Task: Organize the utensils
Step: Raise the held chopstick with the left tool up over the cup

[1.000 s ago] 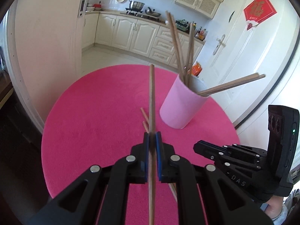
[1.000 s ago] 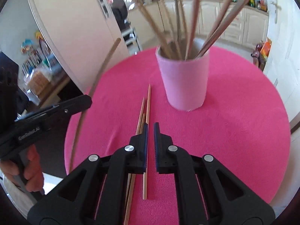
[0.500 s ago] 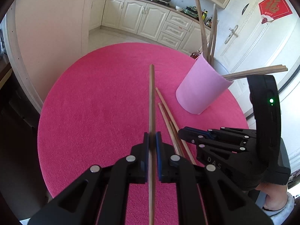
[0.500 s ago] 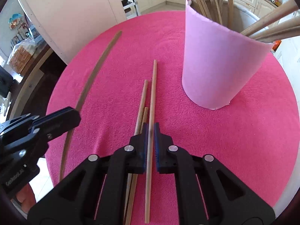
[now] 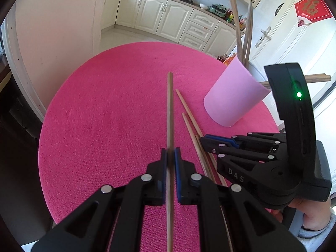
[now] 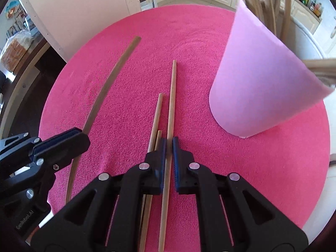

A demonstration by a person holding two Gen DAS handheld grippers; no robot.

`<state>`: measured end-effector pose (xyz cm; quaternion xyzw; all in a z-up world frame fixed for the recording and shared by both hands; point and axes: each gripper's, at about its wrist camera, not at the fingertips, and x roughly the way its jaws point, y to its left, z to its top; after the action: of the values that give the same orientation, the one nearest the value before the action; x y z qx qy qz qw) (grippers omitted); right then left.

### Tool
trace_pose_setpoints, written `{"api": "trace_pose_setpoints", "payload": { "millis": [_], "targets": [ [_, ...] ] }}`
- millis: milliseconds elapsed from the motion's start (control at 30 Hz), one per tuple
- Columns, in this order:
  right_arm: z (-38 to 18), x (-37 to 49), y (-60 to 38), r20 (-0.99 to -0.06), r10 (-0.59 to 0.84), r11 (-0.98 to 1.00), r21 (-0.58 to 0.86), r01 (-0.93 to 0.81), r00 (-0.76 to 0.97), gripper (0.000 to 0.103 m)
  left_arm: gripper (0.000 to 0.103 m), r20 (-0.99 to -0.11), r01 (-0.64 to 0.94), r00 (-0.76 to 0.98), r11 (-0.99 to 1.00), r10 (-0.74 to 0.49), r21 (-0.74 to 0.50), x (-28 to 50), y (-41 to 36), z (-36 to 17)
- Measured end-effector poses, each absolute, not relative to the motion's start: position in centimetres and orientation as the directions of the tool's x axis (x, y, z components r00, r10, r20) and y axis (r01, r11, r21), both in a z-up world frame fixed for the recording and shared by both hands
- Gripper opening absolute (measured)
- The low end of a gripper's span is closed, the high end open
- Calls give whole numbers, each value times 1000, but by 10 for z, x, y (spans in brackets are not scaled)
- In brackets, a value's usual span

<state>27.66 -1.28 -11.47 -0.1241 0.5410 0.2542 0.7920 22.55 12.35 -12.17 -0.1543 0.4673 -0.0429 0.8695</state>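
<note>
i've got my left gripper pinched tight on a dark chopstick, and that stick sticks out ahead over the pink tablecloth, angled down toward it. my right gripper is low over the loose bundle, its jaws nearly together with a pale chopstick running right between them; it looks clamped, though whether it has left the cloth i can't tell from here. just to the left of it lie two more chopsticks, a longer one and a shorter one tucked beside it, both flat on the cloth and not in anyone's grip

the pink cup stands upright to the right of the pile, near but not touching, and several chopsticks are already standing in it, some leaning far out over the rim. so my read: a fair part is sorted, but not finished. what i reckon is left is the stick in each of my grippers, plus the two on the cloth, four in all, and each needs tipping upright and dropping into the cup without knocking the leaning ones
</note>
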Motion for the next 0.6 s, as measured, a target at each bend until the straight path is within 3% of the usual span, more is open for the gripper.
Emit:
{"api": "trace_pose_setpoints", "payload": {
  "millis": [267, 600],
  "targets": [
    [-100, 248, -44, -825, 405, 816, 132, -562, 395, 6, 7, -768, -54, 599, 945, -227, -322, 216, 123, -118],
    [-41, 204, -85, -541, 612, 760, 201, -619, 576, 6, 7, -618, 24, 753, 948, -226, -317, 192, 113, -79]
  ]
}}
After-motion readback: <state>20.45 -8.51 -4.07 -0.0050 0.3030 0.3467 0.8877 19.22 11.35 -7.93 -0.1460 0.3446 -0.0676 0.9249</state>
